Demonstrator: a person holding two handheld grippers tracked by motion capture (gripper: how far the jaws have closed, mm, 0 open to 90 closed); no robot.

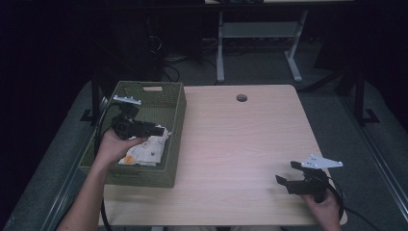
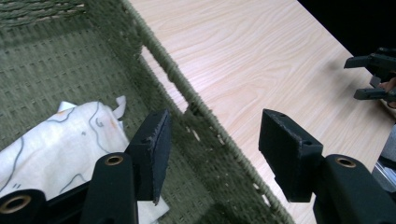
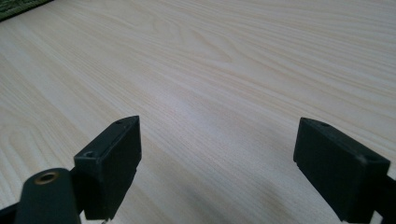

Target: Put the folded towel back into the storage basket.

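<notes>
**Left gripper over basket, cloth lying free below it**

While the left gripper (image 1: 155, 129) is hanging over the green woven basket (image 1: 175, 126), its jaws are standing apart with nothing between them; in the left gripper view the near wall of the basket is showing through the gap. No earlier frame to compare, so only the present stance is being noted.

Folded white cloth (image 1: 146, 147) with a faint orange and grey print is lying on the basket floor, toward the end of the basket nearer the person. In the high view it is sitting just under and slightly to the near side of the left jaws; in the left gripper view the cloth (image 2: 60, 140) is lying to the left of and below the left jaw, not touched by either pad.

Cloth's long axis is running roughly along the basket's length, near to far; one loose corner is pointing up toward the far end.

Right gripper (image 1: 294, 180) is resting on the wooden table (image 1: 240, 144), near its right front corner, well apart from the basket, jaws wide apart and holding nothing.

Judgement: left hand is far nearer the cloth. Any regrasp would call for the left jaws tipping down and back toward the person.
</notes>
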